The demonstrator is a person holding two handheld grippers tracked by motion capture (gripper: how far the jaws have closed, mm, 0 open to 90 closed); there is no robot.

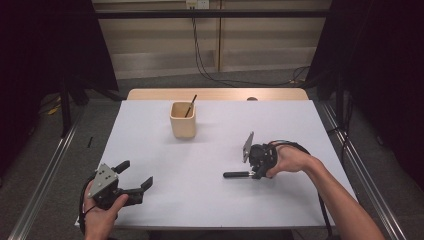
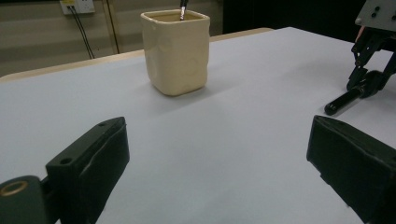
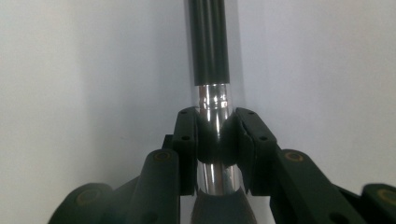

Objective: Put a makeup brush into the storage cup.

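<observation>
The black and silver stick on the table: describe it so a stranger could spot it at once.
On the white table, look right of the cream cup. The stick lies flat there, pinched in the right gripper. Unlike the thin stick in the cup, it is thick, with a shiny metal band.

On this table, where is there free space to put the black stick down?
The widest bare patch lies mid-table, between the cream cup, the left gripper and the right gripper shut on the black stick. The table right of the cup is also free. Only the spot around the cup is occupied.
</observation>
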